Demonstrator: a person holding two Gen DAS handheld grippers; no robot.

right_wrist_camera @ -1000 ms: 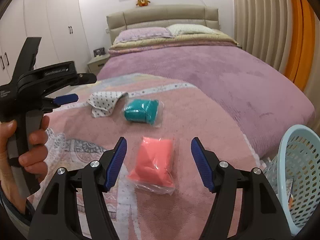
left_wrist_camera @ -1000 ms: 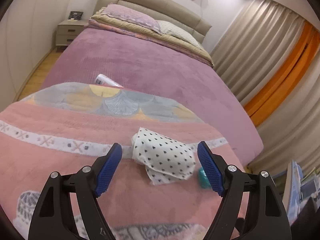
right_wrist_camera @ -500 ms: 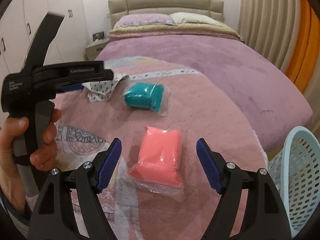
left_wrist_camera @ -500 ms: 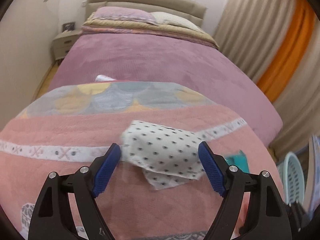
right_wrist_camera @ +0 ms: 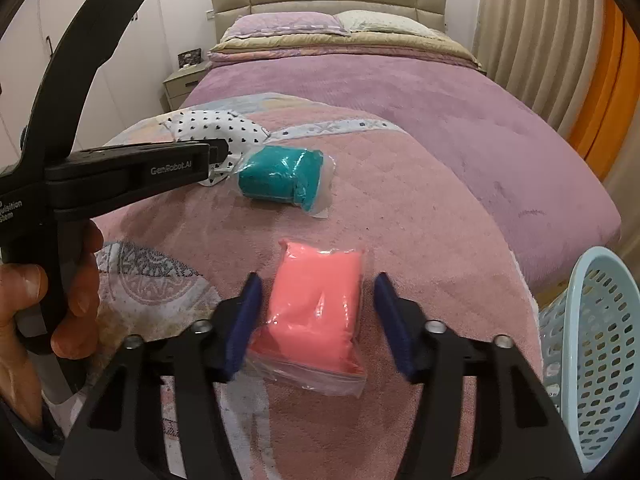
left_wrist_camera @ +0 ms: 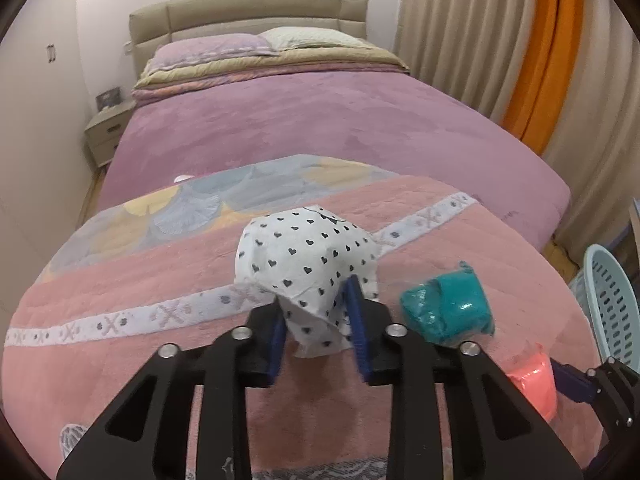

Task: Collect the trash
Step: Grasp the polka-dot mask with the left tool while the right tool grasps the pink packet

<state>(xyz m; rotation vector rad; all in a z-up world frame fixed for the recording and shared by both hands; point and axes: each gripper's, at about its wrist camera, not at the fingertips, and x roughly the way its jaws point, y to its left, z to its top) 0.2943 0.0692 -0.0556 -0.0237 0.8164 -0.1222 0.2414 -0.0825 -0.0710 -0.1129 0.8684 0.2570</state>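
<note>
Left wrist view: left tool pinched on heart-print paper wad, beside teal packet on pink blanket. Right wrist view: right tool open, straddling pink packet; teal packet beyond; blue basket right.

Purple bedspread, pillows, nightstand, curtains

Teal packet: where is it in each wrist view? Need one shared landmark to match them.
Left wrist: teal packet lies right of centre on the pink blanket, just right of the left hand-held gripper, which is shut on the heart-print paper.
Right wrist: teal packet sits upper centre, beyond the pink packet.
Shared landmark: blue basket, at the right edge in both views.
</note>
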